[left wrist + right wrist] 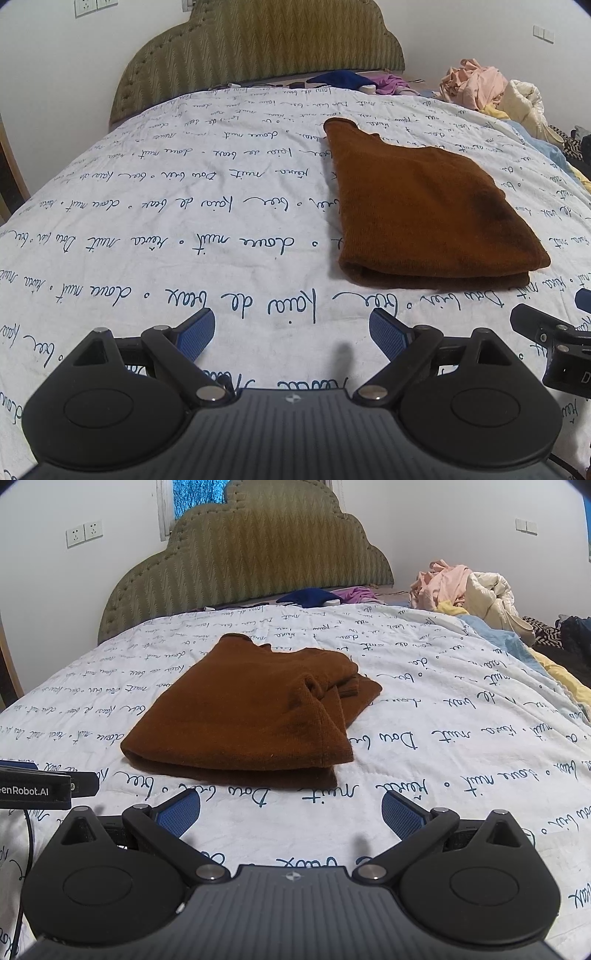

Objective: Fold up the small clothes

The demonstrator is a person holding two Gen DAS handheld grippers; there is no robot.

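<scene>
A brown knitted garment (421,206) lies folded in a thick stack on the white bedspread (184,221) printed with handwriting. In the right wrist view the same brown garment (255,709) sits just ahead of centre, with a sleeve bunched on its right side. My left gripper (293,334) hovers over bare bedspread, to the left of and nearer than the garment, open with nothing between its blue pads. My right gripper (291,812) stands open just short of the garment's near folded edge, apart from it. Each gripper shows at the edge of the other's view.
A padded green headboard (255,554) closes off the far end of the bed. Dark blue and purple clothes (321,595) lie below it. A heap of pink and cream clothes (465,587) fills the far right corner. Wall sockets (84,533) sit at upper left.
</scene>
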